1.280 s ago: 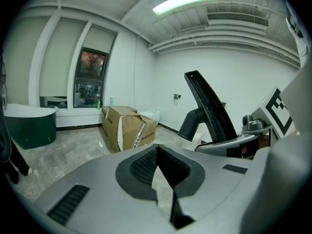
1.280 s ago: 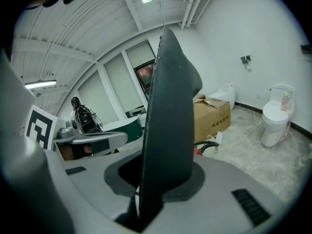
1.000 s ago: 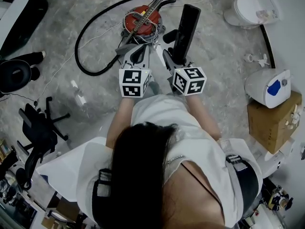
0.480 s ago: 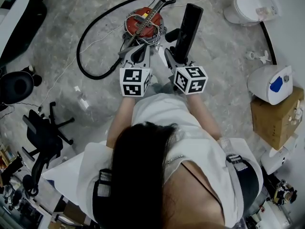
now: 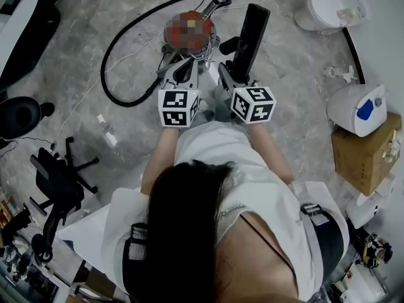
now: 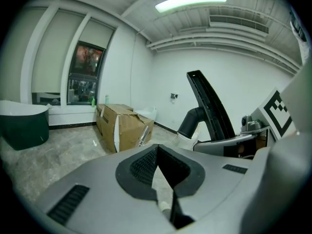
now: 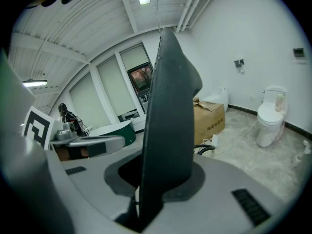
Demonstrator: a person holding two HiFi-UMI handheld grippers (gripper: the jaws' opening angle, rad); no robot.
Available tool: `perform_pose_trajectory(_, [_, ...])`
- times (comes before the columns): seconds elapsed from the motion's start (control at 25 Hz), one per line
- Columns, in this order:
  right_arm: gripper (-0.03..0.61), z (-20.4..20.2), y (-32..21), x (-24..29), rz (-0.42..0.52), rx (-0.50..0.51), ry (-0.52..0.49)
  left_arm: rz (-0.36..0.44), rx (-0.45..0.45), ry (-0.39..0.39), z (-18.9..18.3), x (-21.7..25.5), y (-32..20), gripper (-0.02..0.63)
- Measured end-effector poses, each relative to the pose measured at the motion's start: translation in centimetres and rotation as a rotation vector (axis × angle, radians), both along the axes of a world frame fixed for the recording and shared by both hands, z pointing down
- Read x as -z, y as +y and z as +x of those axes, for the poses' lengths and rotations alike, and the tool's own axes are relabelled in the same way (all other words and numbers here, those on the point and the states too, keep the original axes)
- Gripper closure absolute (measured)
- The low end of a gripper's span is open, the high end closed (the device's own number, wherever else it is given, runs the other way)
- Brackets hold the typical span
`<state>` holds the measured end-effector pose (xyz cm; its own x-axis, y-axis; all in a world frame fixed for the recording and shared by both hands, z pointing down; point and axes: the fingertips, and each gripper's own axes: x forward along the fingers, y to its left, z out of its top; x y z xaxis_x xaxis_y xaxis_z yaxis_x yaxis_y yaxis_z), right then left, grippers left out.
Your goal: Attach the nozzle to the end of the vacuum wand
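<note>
My right gripper (image 5: 235, 74) is shut on the neck of the black floor nozzle (image 5: 250, 30), which stands up and away from me. In the right gripper view the nozzle (image 7: 168, 121) rises from between the jaws of that gripper (image 7: 146, 199). The left gripper (image 5: 182, 68) hangs beside it, over the near side of the vacuum canister (image 5: 189, 29). Its jaws (image 6: 163, 179) are shut with no task object seen between them. The wand (image 5: 212, 7) lies slantwise across the canister. A black hose (image 5: 110, 74) loops to the left. The left gripper view shows the nozzle (image 6: 207, 106) to its right.
A toilet (image 5: 331, 8) stands at the back right. A white appliance (image 5: 356, 112) and a cardboard box (image 5: 363, 153) sit on the right. On the left are an office chair (image 5: 53, 172) and a black stool (image 5: 22, 115). Another box (image 6: 122, 126) and a green tub (image 6: 22, 126) show ahead.
Both grippers and the nozzle keep their places. Only the head view has drifted a little.
</note>
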<state>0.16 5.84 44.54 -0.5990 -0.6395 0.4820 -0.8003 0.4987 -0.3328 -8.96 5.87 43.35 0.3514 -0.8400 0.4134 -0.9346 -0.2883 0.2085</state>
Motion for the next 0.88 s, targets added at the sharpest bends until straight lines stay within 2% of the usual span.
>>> perform_pose_trajectory(0.56, [0.489, -0.9, -2.6, -0.2, 0.001, 0.034, -0.014, -0.010, 0.035, -0.020, -1.1, -0.4, -2.0, 0.611])
perform_pose_trajectory(0.88, [0.489, 0.0, -5.4, -0.8, -0.017, 0.035, -0.016, -0.028, 0.044, -0.044, -0.6, -1.2, -4.8, 0.611])
